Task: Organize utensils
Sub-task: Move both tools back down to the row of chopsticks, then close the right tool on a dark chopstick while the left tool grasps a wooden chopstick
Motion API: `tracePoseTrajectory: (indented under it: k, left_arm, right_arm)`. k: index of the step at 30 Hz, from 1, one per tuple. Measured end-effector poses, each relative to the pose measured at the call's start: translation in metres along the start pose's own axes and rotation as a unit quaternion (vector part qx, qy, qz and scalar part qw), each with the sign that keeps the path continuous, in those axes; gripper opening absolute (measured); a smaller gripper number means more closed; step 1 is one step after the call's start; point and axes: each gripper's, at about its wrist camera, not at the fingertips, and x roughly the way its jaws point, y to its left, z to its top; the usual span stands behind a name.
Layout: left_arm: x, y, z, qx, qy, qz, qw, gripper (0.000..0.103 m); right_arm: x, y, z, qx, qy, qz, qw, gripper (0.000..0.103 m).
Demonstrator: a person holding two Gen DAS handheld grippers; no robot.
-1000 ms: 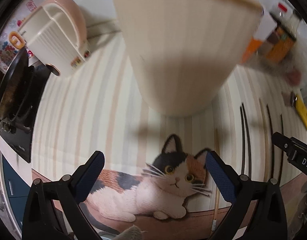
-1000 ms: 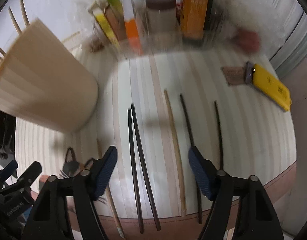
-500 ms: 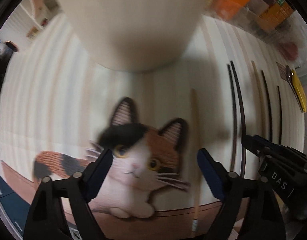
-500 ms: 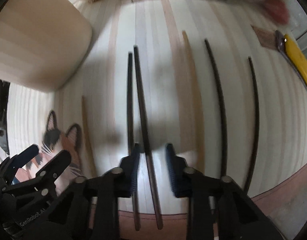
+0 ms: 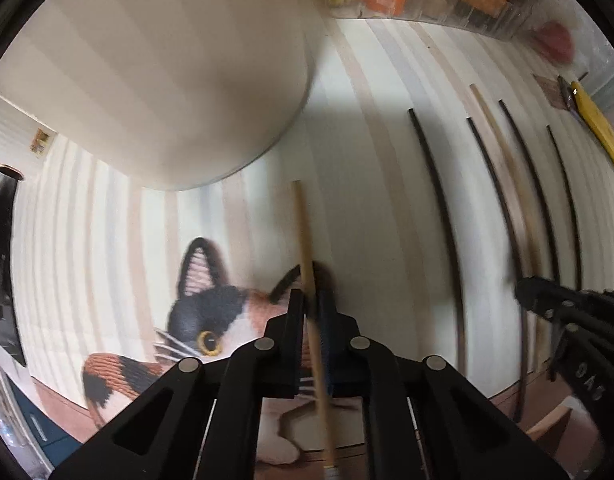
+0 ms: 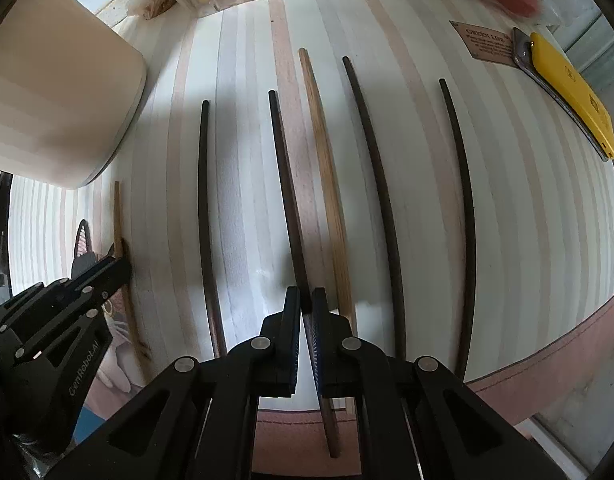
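Both claws dropped to the striped mat and shut: my left gripper clamped the light wooden chopstick by the beige holder, right gripper clamped a dark chopstick.

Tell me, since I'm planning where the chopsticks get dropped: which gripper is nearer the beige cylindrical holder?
Left. The left gripper, shut on a light wooden chopstick, sits just below the holder. The right gripper, shut on a dark chopstick, is further right, with another dark chopstick between.
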Motion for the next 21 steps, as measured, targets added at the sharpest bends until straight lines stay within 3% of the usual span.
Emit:
tracePoseTrajectory:
  k: [10, 15, 18, 21]
  left_arm:
    - [0.000, 0.013, -0.010, -0.015, 0.012, 0.012, 0.9997, 0.005]
    - [0.002, 0.021, -0.006, -0.033, 0.015, 0.004, 0.9993, 0.005]
    - [0.001, 0.031, -0.002, -0.036, 0.016, 0.001, 0.9992, 0.005]
    - [0.001, 0.034, -0.002, -0.039, 0.016, 0.000, 0.9991, 0.005]
  right_arm:
    - [0.009, 0.005, 0.005, -0.011, 0.038, -0.001, 0.999, 0.007]
    - [0.012, 0.014, 0.018, -0.029, 0.021, -0.030, 0.999, 0.022]
    - [0.013, 0.020, 0.025, -0.035, 0.009, -0.042, 0.998, 0.022]
    - [0.013, 0.020, 0.026, -0.033, 0.007, -0.054, 0.998, 0.007]
